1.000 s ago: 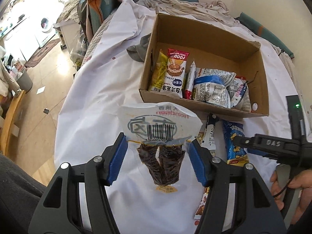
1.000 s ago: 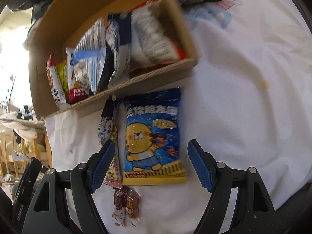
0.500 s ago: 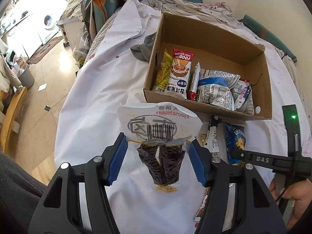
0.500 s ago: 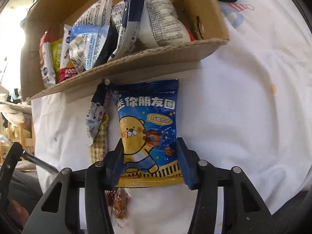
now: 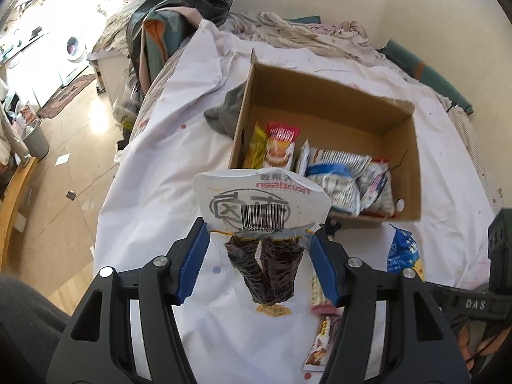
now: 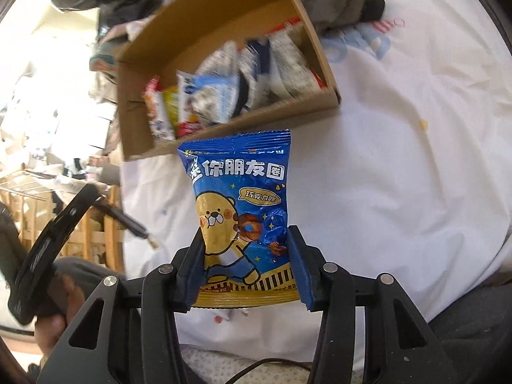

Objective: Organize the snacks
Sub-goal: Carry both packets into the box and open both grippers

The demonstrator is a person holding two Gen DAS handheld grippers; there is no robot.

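My left gripper [image 5: 259,257] is shut on a white-topped pouch of dark dried snack [image 5: 264,224], held up above the white sheet. My right gripper [image 6: 244,267] is shut on a blue packet with a cartoon bear [image 6: 241,211], lifted off the sheet just in front of the box. The open cardboard box [image 5: 332,118] [image 6: 204,32] lies beyond both grippers, with several snack packets [image 5: 339,182] standing along its near wall. The blue packet [image 5: 403,249] also shows at the right edge of the left wrist view.
A long thin snack bar [image 5: 321,329] lies on the white sheet [image 5: 153,192] under my left gripper. A grey cloth [image 5: 224,115] sits by the box's left wall. The bed edge drops to the floor [image 5: 73,166] on the left. A hand [image 6: 60,307] holds the other gripper's handle.
The right gripper closed on the blue packet and lifted it off the sheet. The left gripper rose a little with its pouch still held.
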